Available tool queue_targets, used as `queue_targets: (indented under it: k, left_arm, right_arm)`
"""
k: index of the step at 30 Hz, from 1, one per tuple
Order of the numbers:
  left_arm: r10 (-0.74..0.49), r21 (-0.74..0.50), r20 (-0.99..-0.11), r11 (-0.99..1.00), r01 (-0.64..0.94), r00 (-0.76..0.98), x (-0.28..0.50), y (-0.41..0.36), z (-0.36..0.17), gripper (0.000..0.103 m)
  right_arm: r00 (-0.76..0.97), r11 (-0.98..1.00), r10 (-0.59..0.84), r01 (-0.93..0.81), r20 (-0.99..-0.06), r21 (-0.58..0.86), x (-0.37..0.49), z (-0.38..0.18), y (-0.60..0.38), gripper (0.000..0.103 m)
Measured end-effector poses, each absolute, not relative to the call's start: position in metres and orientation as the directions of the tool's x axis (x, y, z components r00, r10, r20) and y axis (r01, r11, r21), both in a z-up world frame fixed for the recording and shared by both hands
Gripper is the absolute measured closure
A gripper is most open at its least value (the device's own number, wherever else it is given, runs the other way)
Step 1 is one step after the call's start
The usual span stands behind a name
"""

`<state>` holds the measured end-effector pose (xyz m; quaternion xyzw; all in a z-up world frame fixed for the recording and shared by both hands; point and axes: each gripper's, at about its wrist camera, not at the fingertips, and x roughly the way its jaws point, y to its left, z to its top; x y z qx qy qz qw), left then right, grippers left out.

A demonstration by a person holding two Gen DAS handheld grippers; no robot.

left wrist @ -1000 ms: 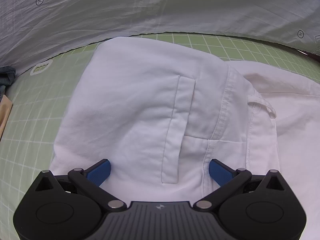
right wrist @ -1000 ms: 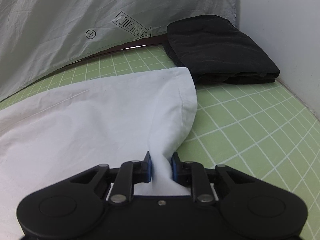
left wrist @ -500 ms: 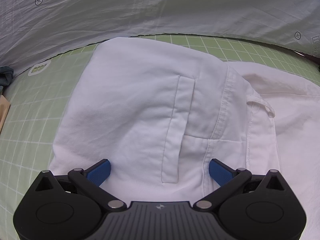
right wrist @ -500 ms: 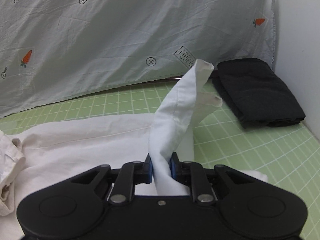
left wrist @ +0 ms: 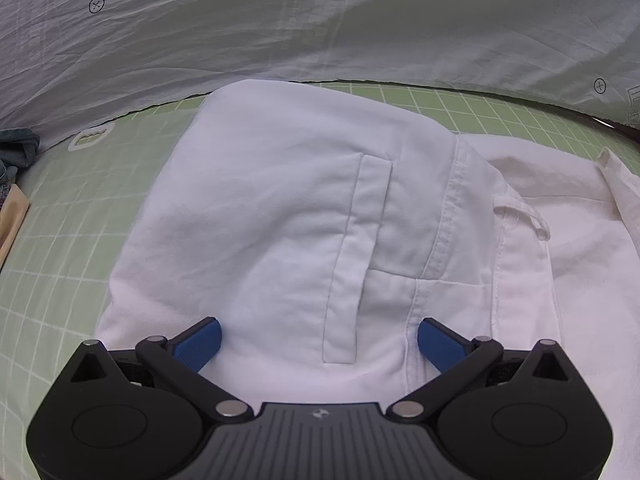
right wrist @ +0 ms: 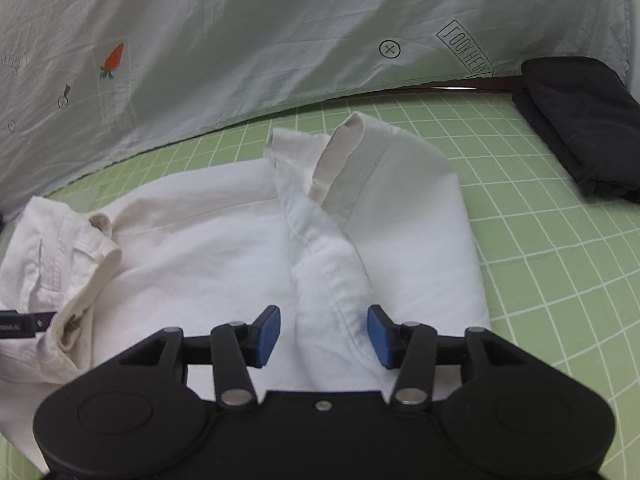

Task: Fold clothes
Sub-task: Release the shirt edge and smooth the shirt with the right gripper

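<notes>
White trousers (right wrist: 224,240) lie across the green grid mat (right wrist: 560,248), their leg ends (right wrist: 360,184) doubled over toward the waistband (right wrist: 76,264) as the fold is let go. Your right gripper (right wrist: 324,330) is opening, its blue pads (right wrist: 266,334) clear of the fabric on both sides while the folded ridge of the leg lies loose between them. Your left gripper (left wrist: 318,342) hangs over the seat of the trousers (left wrist: 304,220), jaws spread wide and gripping nothing, the back pocket welt (left wrist: 360,256) running between its pads (left wrist: 198,342).

To finish the release cleanly, let the right jaws spread fully before you draw back, and pull away low and straight along the ridge so no pad snags the hem (right wrist: 344,148) and drags the layer off. That hem looks curled up and standing off the cloth; it probably wants a light press flat. Keep the left gripper steady over the waist end as an anchor. The leg ends stop short of the waistband, so judge whether a further fold is needed before stacking beside the folded black garment (right wrist: 580,120) near the printed sheet (right wrist: 280,32).
</notes>
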<state>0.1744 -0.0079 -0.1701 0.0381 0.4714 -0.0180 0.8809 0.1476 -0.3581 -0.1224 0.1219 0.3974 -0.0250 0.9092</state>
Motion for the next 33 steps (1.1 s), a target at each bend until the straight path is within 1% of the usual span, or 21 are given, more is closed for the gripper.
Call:
queue_targets:
  k: [1,3,5,7,9,10,11,14,17,19,22,26,28,31,32,33]
  left_arm:
    - [0.005,0.050,-0.832,0.997,0.066,0.555,0.174,-0.008,-0.170,0.000]
    - [0.005,0.050,-0.832,0.997,0.066,0.554,0.175,-0.007,-0.170,0.000]
    - [0.003,0.049,-0.833,0.996,0.068,0.553,0.175,-0.006,-0.170,0.000]
    - [0.001,0.048,-0.834,0.996,0.070,0.552,0.176,-0.005,-0.170,0.000]
    - [0.000,0.047,-0.835,0.996,0.071,0.551,0.176,-0.004,-0.169,0.000]
    - [0.000,0.046,-0.834,0.996,0.070,0.551,0.176,-0.004,-0.169,0.000]
    - [0.000,0.046,-0.834,0.996,0.070,0.551,0.176,-0.004,-0.169,0.000]
    - [0.000,0.044,-0.833,0.997,0.067,0.553,0.176,-0.004,-0.170,0.000]
    - [0.003,0.046,-0.831,0.997,0.062,0.557,0.175,-0.006,-0.170,0.000]
    - [0.005,0.047,-0.829,0.997,0.061,0.559,0.175,-0.007,-0.170,0.000]
    - [0.007,0.048,-0.829,0.997,0.060,0.560,0.175,-0.008,-0.170,0.000]
    - [0.006,0.049,-0.829,0.997,0.062,0.560,0.175,-0.008,-0.168,0.000]
    - [0.005,0.049,-0.828,0.997,0.062,0.560,0.175,-0.009,-0.168,0.000]
    - [0.005,0.049,-0.827,0.997,0.063,0.562,0.175,-0.008,-0.168,0.000]
    - [0.005,0.049,-0.827,0.997,0.063,0.562,0.175,-0.008,-0.168,0.000]
    - [0.005,0.048,-0.827,0.997,0.063,0.563,0.175,-0.008,-0.167,0.000]
  right_arm:
    - [0.705,0.959,0.064,0.152,-0.706,0.238,0.143,-0.116,-0.364,0.051]
    - [0.748,0.936,0.084,0.167,-0.658,0.311,0.133,-0.103,-0.375,0.045]
    - [0.792,0.905,0.096,0.182,-0.603,0.384,0.124,-0.090,-0.387,0.043]
    - [0.837,0.863,0.053,0.235,-0.544,0.446,0.113,-0.082,-0.405,0.042]
    - [0.866,0.820,-0.012,0.295,-0.501,0.491,0.104,-0.076,-0.423,0.038]
    - [0.861,0.810,-0.050,0.332,-0.507,0.483,0.102,-0.077,-0.430,0.037]
    - [0.841,0.806,-0.096,0.380,-0.533,0.454,0.102,-0.081,-0.437,0.036]
    - [0.745,0.785,-0.213,0.516,-0.633,0.343,0.100,-0.102,-0.453,0.036]
    - [0.683,0.725,-0.239,0.599,-0.690,0.341,0.086,-0.127,-0.466,0.036]
    - [0.652,0.720,-0.248,0.619,-0.717,0.314,0.077,-0.138,-0.468,0.036]
    - [0.626,0.752,-0.251,0.607,-0.738,0.259,0.073,-0.145,-0.461,0.036]
    - [0.631,0.782,-0.175,0.556,-0.755,0.284,0.072,-0.149,-0.446,0.036]
    - [0.640,0.812,-0.137,0.510,-0.756,0.285,0.077,-0.144,-0.433,0.036]
    - [0.648,0.878,-0.102,0.415,-0.755,0.237,0.089,-0.135,-0.407,0.036]
    - [0.650,0.897,-0.090,0.383,-0.755,0.222,0.094,-0.132,-0.399,0.035]
    - [0.651,0.912,-0.082,0.355,-0.754,0.207,0.097,-0.129,-0.392,0.027]
